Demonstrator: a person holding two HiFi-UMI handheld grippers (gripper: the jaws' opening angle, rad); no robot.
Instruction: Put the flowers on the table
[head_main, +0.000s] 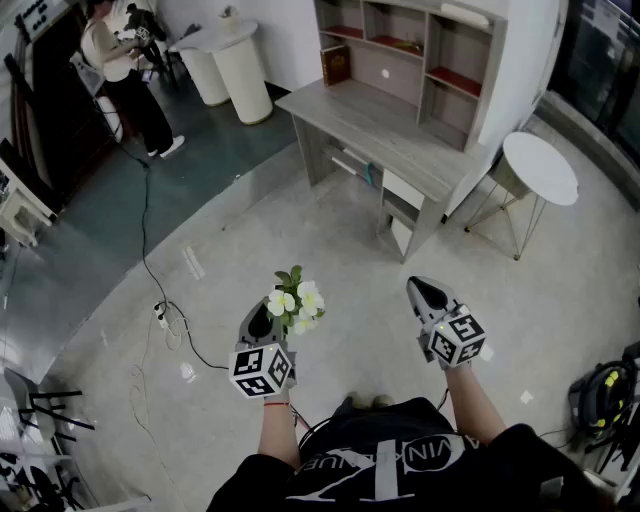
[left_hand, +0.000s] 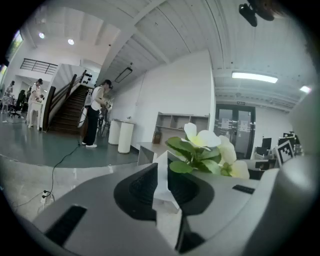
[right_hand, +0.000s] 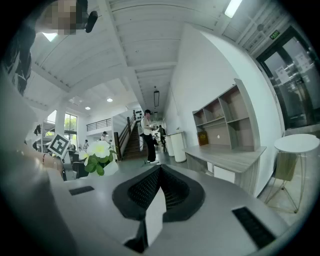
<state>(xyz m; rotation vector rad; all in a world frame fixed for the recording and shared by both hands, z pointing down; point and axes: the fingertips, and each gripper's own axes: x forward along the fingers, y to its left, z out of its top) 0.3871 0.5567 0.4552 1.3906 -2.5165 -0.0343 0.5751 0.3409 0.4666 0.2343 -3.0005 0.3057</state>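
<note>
A small bunch of white flowers (head_main: 296, 302) with green leaves stands up from my left gripper (head_main: 266, 312), which is shut on its white base. In the left gripper view the flowers (left_hand: 206, 149) rise just right of the jaw tips of the left gripper (left_hand: 162, 186). My right gripper (head_main: 427, 291) hovers over the floor to the right, shut with nothing in it (right_hand: 159, 186). The right gripper view shows the flowers (right_hand: 98, 155) at its left. The grey desk (head_main: 372, 122) with a shelf unit stands ahead, well beyond both grippers.
A round white side table (head_main: 540, 168) stands right of the desk. White cylindrical stands (head_main: 232, 66) and a person (head_main: 122, 62) are at the back left. A black cable (head_main: 147, 262) runs over the floor. Black chair frames (head_main: 40, 410) are at lower left, with gear (head_main: 603, 396) at lower right.
</note>
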